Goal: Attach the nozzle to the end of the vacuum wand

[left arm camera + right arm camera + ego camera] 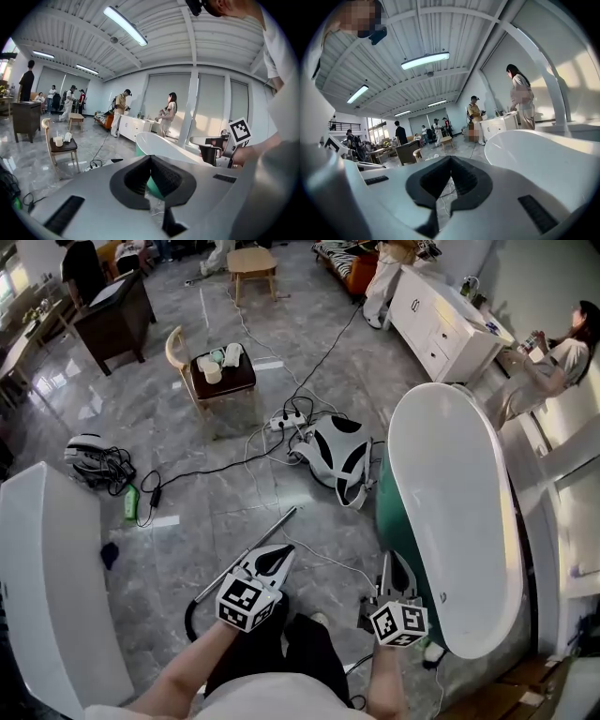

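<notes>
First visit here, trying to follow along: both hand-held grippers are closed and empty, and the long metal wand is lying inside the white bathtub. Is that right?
Not quite. The wand lies on the grey floor, left of the bathtub, not inside it, as the head view shows. The rest holds: the left gripper and right gripper are both closed and empty.

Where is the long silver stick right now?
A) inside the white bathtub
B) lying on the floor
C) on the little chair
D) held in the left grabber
B: the silver wand lies on the grey floor, and the left gripper and right gripper are both shut with nothing between their jaws.
</notes>
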{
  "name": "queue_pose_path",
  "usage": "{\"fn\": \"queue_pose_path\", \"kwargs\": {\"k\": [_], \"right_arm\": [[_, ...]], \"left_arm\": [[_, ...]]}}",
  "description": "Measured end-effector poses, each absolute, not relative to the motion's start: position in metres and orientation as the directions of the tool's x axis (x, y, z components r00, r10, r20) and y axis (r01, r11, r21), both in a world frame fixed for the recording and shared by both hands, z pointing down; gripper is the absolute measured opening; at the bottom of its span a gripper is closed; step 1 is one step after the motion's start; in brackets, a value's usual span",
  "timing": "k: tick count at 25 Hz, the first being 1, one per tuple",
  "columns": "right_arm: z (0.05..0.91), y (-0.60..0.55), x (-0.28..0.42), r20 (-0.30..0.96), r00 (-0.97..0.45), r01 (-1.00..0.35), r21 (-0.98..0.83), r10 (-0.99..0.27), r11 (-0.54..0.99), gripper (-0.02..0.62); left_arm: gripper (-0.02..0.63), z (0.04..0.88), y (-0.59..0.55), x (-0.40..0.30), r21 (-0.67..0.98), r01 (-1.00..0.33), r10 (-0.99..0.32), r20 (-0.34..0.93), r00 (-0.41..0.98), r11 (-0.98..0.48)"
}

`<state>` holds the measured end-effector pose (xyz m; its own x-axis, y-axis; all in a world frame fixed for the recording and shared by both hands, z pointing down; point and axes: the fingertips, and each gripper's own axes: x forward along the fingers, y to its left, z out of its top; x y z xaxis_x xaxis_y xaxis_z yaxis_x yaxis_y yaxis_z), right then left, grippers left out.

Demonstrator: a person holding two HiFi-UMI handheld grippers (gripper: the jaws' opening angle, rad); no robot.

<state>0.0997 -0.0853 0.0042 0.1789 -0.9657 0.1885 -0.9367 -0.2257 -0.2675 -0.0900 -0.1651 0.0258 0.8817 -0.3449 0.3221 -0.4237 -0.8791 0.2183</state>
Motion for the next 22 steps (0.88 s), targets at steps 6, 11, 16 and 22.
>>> {"fn": "queue_pose_path", "kwargs": {"k": [6, 11, 16, 22], "right_arm": [[-0.001, -0.087, 0.121, 0.165, 0.184, -0.962, -0.171, -0.969, -0.211, 0.015], [0.02, -0.079, 0.145, 0.188, 0.217, -0.943, -0.214, -0.958, -0.255, 0.015], [0.049, -0.073, 0.163, 0.214, 0.234, -0.938, -0.207, -0.948, -0.278, 0.015], [0.089, -0.078, 0.188, 0.173, 0.262, -0.92, -0.253, -0.949, -0.3, 0.015]], "left_arm": [[0.009, 0.044, -0.177, -0.078, 0.215, -0.391, -0.302, 0.352, 0.886, -0.895], [0.009, 0.061, -0.182, -0.057, 0.23, -0.383, -0.287, 0.36, 0.888, -0.895], [0.009, 0.083, -0.185, -0.039, 0.253, -0.371, -0.271, 0.355, 0.894, -0.893], [0.009, 0.133, -0.202, -0.025, 0.25, -0.399, -0.295, 0.368, 0.882, -0.882]]}}
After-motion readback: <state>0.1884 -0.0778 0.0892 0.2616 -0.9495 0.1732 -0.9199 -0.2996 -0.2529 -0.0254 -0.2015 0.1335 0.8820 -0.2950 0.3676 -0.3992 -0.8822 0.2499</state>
